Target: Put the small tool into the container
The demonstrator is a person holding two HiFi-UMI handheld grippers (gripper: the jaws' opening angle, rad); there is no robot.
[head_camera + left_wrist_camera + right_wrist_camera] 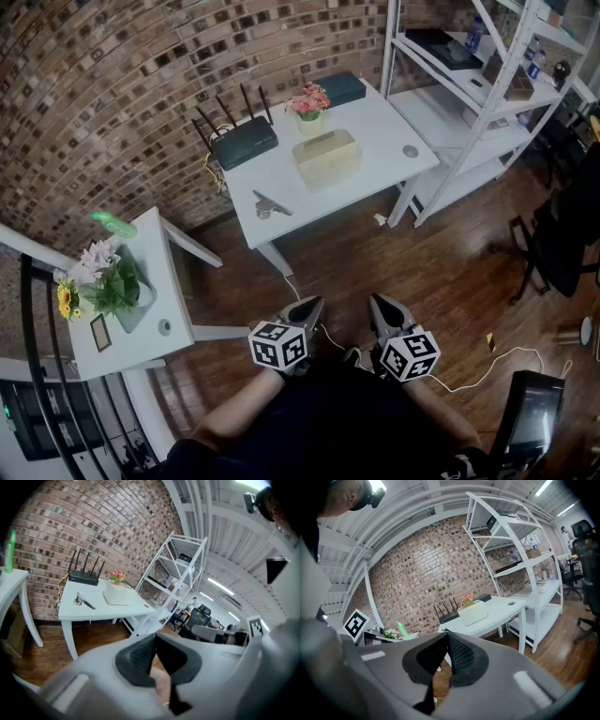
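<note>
- Small metal tool (267, 204) w/ a round silvery head and a dark flat handle lies on the white rectangular table (375, 127), near the front-left corner in head view.
- Tool is outside the cream rectangular container (326, 157). They're near each other, not touching, w/ bare tabletop btw them.
- Container sits mid-table. A pot of pink flowers (309, 101) stands just behind it, toward the red brick wall (112, 84).
- Black router w/ four upright antennas (242, 139) is at the table's back-left, beyond the tool.
- L gripper (314, 302) is low over the dark wood floor (422, 272), well apart from the table. Jaws are together, nothing btw them.
- R gripper (378, 300) is just beside it, also short of the table. Its jaws meet at the tips and it's empty.
- White metal shelving unit (450, 112) stands right of the table.
- Small white side table (159, 272) is on the left, w/ a green bottle (114, 223) at its back edge.
</note>
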